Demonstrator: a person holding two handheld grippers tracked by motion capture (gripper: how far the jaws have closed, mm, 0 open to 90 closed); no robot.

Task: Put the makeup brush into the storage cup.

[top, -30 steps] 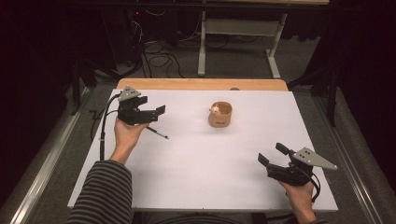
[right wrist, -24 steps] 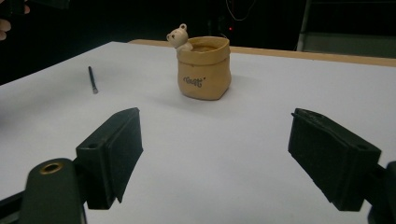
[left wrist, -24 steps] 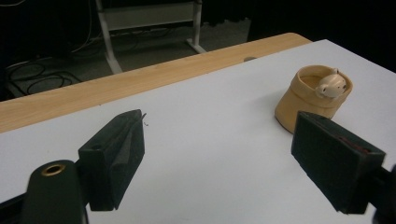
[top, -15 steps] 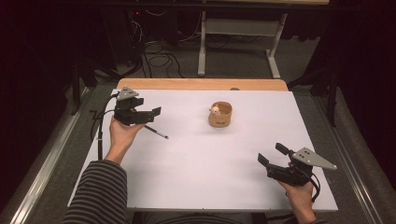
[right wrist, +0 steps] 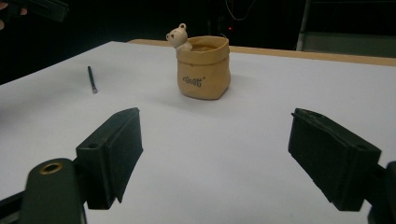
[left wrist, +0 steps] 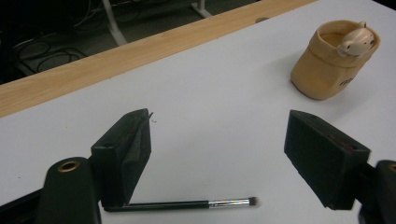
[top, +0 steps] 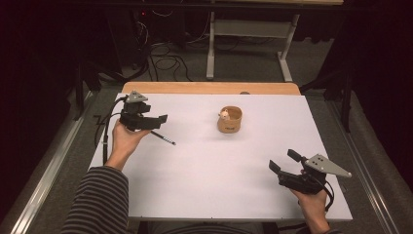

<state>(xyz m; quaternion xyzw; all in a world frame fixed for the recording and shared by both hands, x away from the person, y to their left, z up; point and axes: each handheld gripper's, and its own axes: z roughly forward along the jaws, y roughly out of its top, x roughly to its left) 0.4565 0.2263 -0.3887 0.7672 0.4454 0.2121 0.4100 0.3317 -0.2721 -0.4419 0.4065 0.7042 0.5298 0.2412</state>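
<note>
- My left tongs (top: 158, 118) hang just over the little brush (left wrist: 187, 204). The jaws have just been closing a bit, but they stand wide and hold nothing.
- The brush lies flat on the white table (top: 204, 180), its dark end under one jaw and its hairy tip poking out between them.
- The brush is very thin. If I come down too high, the jaws can shut on air.
- If one jaw bumps it first, it can roll or spin away.
- My right tongs (top: 281, 162) wait wide open and empty, near my side.
- The bear cup (top: 230, 119) stands well apart. If I carry the brush there carelessly, I can knock it over.
</note>
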